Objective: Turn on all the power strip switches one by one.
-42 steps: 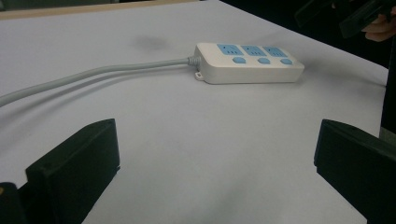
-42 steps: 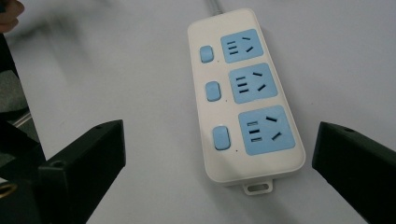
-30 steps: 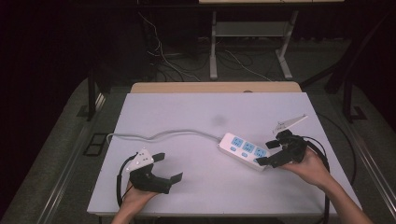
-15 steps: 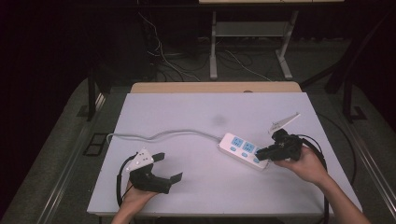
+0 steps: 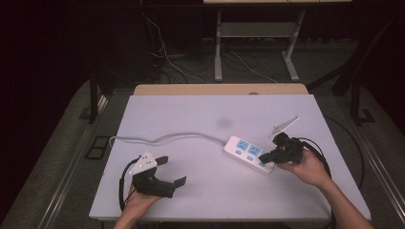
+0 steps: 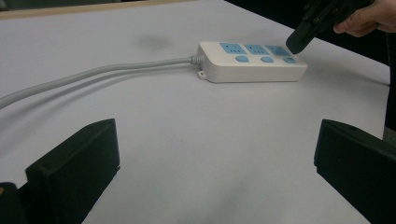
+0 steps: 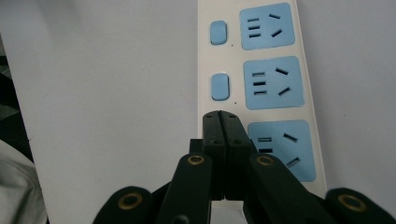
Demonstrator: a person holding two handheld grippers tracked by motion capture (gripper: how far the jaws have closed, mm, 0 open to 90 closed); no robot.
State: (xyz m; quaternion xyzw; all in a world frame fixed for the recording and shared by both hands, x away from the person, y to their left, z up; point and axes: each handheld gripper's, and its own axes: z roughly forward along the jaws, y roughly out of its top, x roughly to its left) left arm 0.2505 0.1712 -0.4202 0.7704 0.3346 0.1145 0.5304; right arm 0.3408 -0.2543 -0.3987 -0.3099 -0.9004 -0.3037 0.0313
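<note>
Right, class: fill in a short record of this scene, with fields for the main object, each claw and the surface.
main object: white power strip with three blue sockets and three blue switches
cord: grey cord runs left across the table
right claw: right claw shut, tips over the nearest switch, nothing between the jaws
left claw: left claw open, apart from the strip
surface: white table

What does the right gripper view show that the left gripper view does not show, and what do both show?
The right gripper view looks down on the power strip from close above, so the slot holes of its sockets are plain, with the right gripper shut, fingers together, over the nearest switch. The left gripper view shows the strip's grey cable and the left gripper's wide-open fingers. Both show the white strip with its blue sockets and switches, on the white table.
</note>
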